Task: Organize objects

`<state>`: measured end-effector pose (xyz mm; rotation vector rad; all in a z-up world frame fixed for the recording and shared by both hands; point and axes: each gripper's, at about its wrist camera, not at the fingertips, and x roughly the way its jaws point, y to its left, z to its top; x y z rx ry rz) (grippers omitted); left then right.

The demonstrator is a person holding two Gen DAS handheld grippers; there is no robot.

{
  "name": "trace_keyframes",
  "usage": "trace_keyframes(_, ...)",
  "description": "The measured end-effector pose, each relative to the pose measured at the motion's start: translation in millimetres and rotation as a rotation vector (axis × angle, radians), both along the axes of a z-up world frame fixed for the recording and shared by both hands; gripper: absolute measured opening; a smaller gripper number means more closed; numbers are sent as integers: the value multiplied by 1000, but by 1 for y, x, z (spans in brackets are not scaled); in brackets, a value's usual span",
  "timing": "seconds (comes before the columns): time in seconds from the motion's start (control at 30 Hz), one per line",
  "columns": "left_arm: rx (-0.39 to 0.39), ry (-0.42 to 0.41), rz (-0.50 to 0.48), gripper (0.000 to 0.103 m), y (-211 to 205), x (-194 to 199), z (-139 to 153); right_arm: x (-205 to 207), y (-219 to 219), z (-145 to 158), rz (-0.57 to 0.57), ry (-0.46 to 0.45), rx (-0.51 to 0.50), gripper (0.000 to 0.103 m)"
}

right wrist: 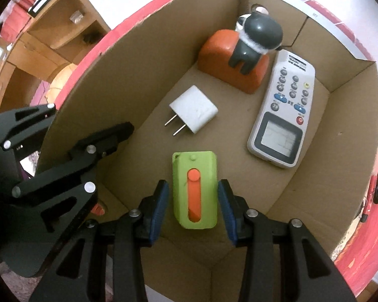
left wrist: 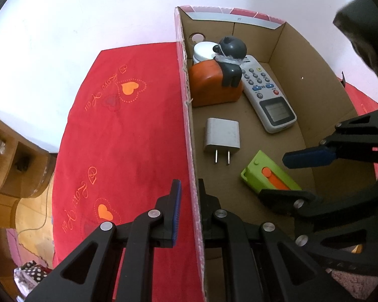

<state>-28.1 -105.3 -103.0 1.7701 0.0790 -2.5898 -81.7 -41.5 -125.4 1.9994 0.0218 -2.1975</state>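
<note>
An open cardboard box [left wrist: 315, 75] [right wrist: 128, 63] holds a green case with an orange slider [left wrist: 269, 173] [right wrist: 195, 188], a white plug adapter [left wrist: 221, 138] [right wrist: 194, 112], a grey-white remote [left wrist: 267, 98] [right wrist: 284, 110] and a grey figure on an orange block [left wrist: 216, 83] [right wrist: 242, 55]. My left gripper [left wrist: 189, 201] is shut on the box's left wall, one finger on each side. My right gripper [right wrist: 192, 201] is open inside the box, its pads [right wrist: 160, 206] either side of the green case with gaps.
The box sits on a red cloth with orange hearts [left wrist: 118, 130]. A white jar lid [left wrist: 204, 50] stands behind the orange block. A wooden shelf unit [right wrist: 55, 30] [left wrist: 10, 161] stands beyond the table.
</note>
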Motion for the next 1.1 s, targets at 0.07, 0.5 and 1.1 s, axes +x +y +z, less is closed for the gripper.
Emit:
trace_keyframes(0.07,-1,-1,0,11,0,0,0,-2,3,5,-9,8,-10,41)
trace_keyframes(0.5,-7,-3,2,11,-5,-6,-5,11,39,74,-149,194,-109,43)
trace_keyframes(1.1,-29,-10,-10,11,-10,-12,-12,83,163,92,-478,248,-93,44)
